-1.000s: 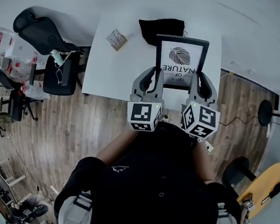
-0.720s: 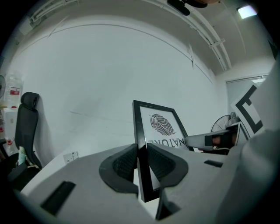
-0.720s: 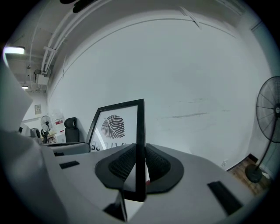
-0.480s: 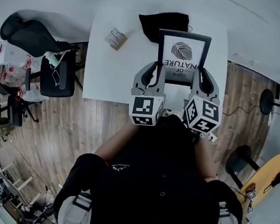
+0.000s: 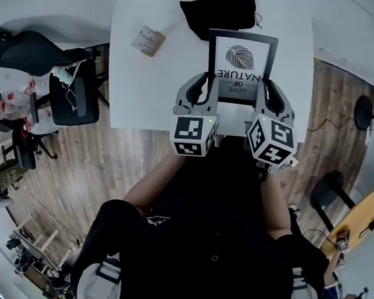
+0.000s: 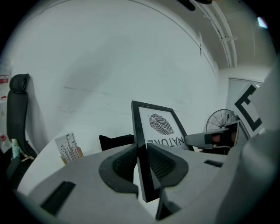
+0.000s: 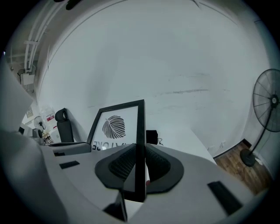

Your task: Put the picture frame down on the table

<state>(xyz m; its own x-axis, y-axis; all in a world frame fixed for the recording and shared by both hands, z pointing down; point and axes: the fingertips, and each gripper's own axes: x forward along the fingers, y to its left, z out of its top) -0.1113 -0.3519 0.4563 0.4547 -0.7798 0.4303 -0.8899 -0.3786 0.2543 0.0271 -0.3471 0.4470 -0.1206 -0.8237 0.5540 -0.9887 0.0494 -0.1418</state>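
Note:
The picture frame [image 5: 240, 66] is black, with a leaf print and lettering on white. It is held by its two side edges over the near right part of the white table [image 5: 153, 85]. My left gripper [image 5: 208, 92] is shut on the frame's left edge, and my right gripper [image 5: 263, 97] is shut on its right edge. In the left gripper view the frame [image 6: 159, 127] stands edge-on between the pads of the left gripper [image 6: 141, 153]. In the right gripper view its edge [image 7: 140, 131] is pinched the same way by the right gripper [image 7: 140, 159]. Whether the frame touches the table is hidden.
A black cloth pouch [image 5: 217, 14] lies at the table's far edge behind the frame. A small printed card [image 5: 148, 40] lies at the far left. A black office chair [image 5: 75, 92] stands left of the table. A fan [image 5: 364, 111] and a yellow round table [image 5: 355, 230] are on the right.
Both grippers have come down and forward together with the frame between them. The frame now lies lower over the table. The grips have not changed.

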